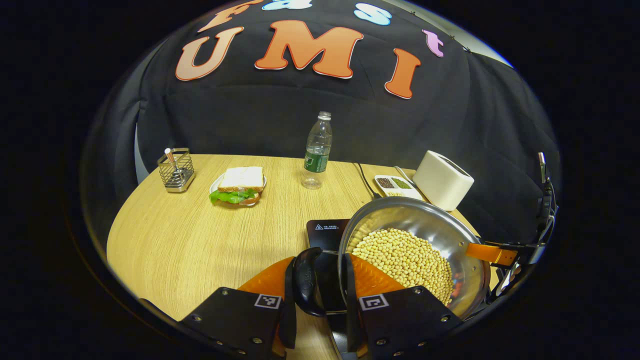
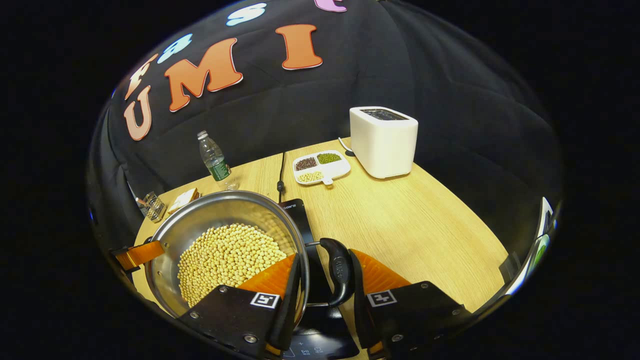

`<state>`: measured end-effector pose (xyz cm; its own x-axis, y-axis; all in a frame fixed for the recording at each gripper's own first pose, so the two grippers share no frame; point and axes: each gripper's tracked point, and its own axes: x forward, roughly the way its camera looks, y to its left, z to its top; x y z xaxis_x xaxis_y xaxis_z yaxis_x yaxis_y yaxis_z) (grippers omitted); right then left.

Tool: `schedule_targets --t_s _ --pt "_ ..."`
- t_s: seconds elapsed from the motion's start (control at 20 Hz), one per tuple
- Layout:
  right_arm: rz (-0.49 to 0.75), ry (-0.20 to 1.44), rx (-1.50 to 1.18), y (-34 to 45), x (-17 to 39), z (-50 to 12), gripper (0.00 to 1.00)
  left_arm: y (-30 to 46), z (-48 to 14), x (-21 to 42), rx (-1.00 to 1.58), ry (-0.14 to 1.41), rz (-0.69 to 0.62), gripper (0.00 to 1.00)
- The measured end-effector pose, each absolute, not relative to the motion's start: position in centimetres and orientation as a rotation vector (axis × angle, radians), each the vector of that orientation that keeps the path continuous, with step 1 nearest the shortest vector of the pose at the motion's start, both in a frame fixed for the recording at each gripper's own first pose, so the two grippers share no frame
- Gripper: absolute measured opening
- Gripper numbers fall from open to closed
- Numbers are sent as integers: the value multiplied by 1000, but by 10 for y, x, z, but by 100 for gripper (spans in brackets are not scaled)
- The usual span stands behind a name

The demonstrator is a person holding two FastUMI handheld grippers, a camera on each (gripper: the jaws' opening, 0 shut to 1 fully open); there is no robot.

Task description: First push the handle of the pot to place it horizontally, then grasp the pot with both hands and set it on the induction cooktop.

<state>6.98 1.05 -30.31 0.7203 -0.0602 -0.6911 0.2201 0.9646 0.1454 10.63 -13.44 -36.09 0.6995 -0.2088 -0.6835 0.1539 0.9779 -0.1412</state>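
Pale oak-grain tabletop [image 2: 425,225] carries the whole work area. Next in size, the round polished stainless-steel pot [image 1: 445,225], filled about halfway with dry yellow soybeans [image 1: 405,257], is held above the black glass induction cooktop [image 1: 325,232]; whether its base already touches the glass cannot be told.

Handling judgement:
- Load is probably heavy. The bean charge adds mass and can shift or spill if the pot tilts.
- Steel wall is rigid and smooth, so it offers poor purchase. Grip at the two black loop side handles, not at the rim.
- Keep both sides level during lowering.

Left gripper [image 1: 320,295]: one orange finger lies outside the black handle [image 1: 307,280], the other inside the pot rim, so handle and wall are clamped between them. Right gripper [image 2: 325,287]: same arrangement on the opposite black handle [image 2: 340,272], one finger among the beans, one outside. Both appear closed firmly on their handles.

Smaller items stand well apart from the pot: white rectangular toaster [image 2: 384,140], white divided dish of grains [image 2: 320,167], clear plastic water bottle [image 1: 317,150], sandwich with lettuce [image 1: 239,186], wire mesh holder [image 1: 176,170].
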Motion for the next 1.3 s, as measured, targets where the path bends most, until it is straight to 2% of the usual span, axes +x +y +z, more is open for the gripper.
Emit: schedule_targets --t_s 0.1,0.2,0.35,0.4,0.45,0.55,0.85,1.15,1.3 --pt "-149 750 221 9 68 -302 53 -132 -364 105 -89 775 -200 41" --pt "-141 731 242 9 70 -294 58 -132 -369 100 -119 797 -193 47" --pt "-132 696 245 12 71 -281 68 -120 -338 109 -58 708 -179 56" --pt "-128 677 222 11 70 -273 76 -113 -322 112 -17 666 -160 72" --pt "-122 650 205 12 71 -260 81 -109 -305 115 13 624 -146 77" --pt "-105 589 181 15 70 -229 95 -106 -271 115 21 553 -126 77" --pt "-55 349 96 21 62 -113 95 -72 -147 111 14 325 -69 76" --pt "-10 190 108 26 38 -17 95 -30 -25 92 115 95 33 76" --pt "-6 120 101 26 29 22 95 -22 19 70 141 37 59 75"
